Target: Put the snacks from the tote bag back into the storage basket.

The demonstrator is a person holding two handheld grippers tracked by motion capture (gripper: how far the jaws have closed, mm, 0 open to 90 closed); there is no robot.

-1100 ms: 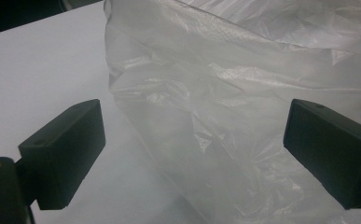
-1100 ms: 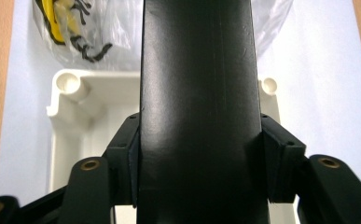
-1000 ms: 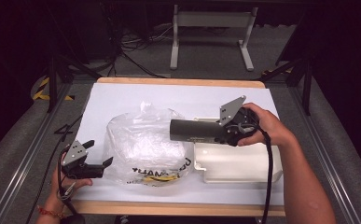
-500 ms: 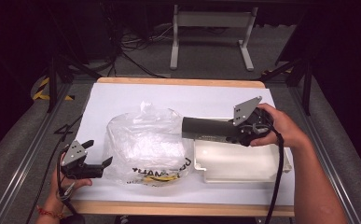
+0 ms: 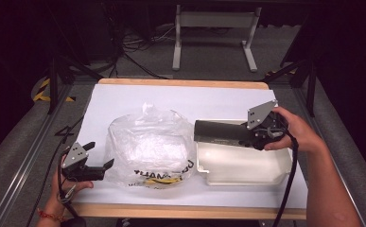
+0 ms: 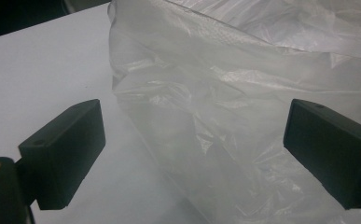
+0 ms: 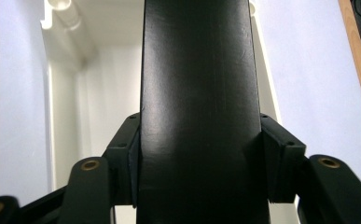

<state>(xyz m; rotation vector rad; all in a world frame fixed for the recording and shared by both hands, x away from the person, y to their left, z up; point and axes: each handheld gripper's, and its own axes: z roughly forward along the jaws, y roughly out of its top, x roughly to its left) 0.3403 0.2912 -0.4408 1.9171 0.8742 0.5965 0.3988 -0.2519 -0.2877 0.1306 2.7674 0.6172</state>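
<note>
A long black box hangs level above a white plastic tray on the right of the table. My right gripper is shut on the box's right end. In the right gripper view the black box runs up between the pads of the right gripper, with the tray under it. A crumpled clear plastic bag with yellow and black print lies in the middle. My left gripper stands open at the bag's left edge. In the left gripper view the bag lies between the wide jaws of the left gripper, untouched.
White paper covers the table, with a wooden edge at the front. A metal stand and cables stand on the dark floor behind. Rails run along both sides of the table.
My right gripper has carried the black box to the right, away from the bag and further over the tray. The left gripper has stayed in place.
</note>
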